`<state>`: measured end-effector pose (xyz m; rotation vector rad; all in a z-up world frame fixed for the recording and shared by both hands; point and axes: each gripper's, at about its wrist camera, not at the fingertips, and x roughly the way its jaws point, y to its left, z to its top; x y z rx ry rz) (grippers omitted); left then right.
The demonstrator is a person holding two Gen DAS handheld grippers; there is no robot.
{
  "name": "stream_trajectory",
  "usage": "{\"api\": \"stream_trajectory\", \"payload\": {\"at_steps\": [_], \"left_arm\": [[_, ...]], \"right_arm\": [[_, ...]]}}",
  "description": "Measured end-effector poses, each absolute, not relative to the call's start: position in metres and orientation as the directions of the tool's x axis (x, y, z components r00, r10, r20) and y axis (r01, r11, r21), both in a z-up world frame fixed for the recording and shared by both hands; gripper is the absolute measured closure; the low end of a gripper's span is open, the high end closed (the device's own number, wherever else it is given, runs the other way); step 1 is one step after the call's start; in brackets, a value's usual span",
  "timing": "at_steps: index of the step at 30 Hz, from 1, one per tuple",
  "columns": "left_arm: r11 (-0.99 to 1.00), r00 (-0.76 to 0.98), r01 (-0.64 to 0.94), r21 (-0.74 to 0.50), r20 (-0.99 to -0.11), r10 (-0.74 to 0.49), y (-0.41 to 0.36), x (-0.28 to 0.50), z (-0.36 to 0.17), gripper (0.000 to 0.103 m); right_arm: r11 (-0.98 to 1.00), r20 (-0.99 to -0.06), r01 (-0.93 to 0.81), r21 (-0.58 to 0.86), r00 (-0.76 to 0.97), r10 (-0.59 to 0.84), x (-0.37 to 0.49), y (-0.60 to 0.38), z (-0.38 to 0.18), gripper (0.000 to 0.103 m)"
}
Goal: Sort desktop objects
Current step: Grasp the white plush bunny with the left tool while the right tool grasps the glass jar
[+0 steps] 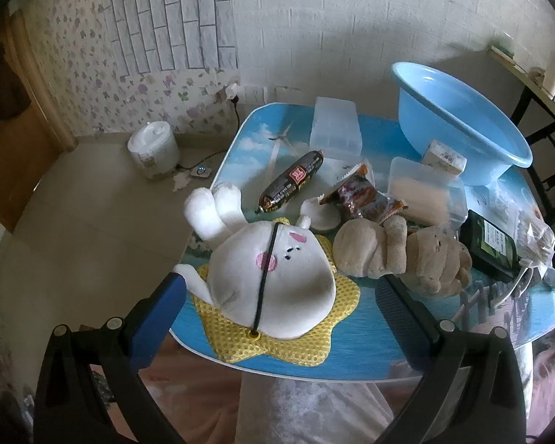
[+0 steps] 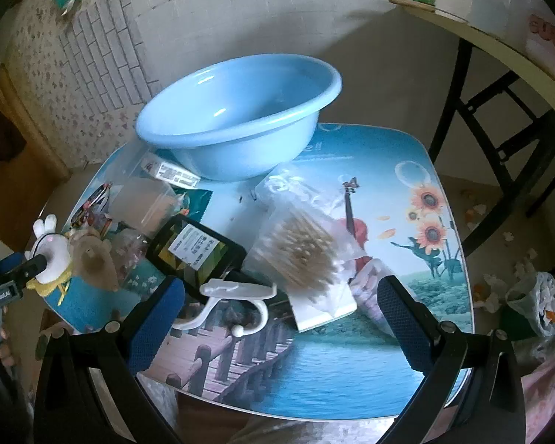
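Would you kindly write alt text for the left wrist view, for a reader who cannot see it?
The open left tool hovers over a white plush rabbit lying on a yellow star cushion at the near edge of a cluttered table. Behind it lie a beige plush, a sausage, snack packets, clear boxes and a blue basin.

My right gripper hangs wide open over the printed table, nothing between its blue pads. At twelve o'clock stands a blue basin. Centre: a bag of cotton swabs, with a dark box just beside it at nine o'clock. A white hook lies near my left pad. At nine o'clock, a plush rabbit.
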<state>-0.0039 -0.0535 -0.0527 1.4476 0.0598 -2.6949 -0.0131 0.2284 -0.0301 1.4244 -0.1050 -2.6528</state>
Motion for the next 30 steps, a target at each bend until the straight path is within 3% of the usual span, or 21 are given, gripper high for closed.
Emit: {"api": "stream_trajectory", "payload": {"at_steps": [22,30], "left_arm": [[-0.995,-0.489,0.104,-0.009,-0.871,-0.043,-0.058,-0.016,-0.097,0.0],[-0.995,-0.517,0.102,-0.02,-0.855,-0.035,-0.058,-0.016,-0.091,0.0]], "right_arm": [[-0.996,-0.841,-0.026,0.082,-0.538,-0.055,-0.012,0.288,-0.048,0.001],[-0.997,-0.845,-0.005,0.08,-0.531,-0.065,-0.015,0.294,-0.05,0.001]]}}
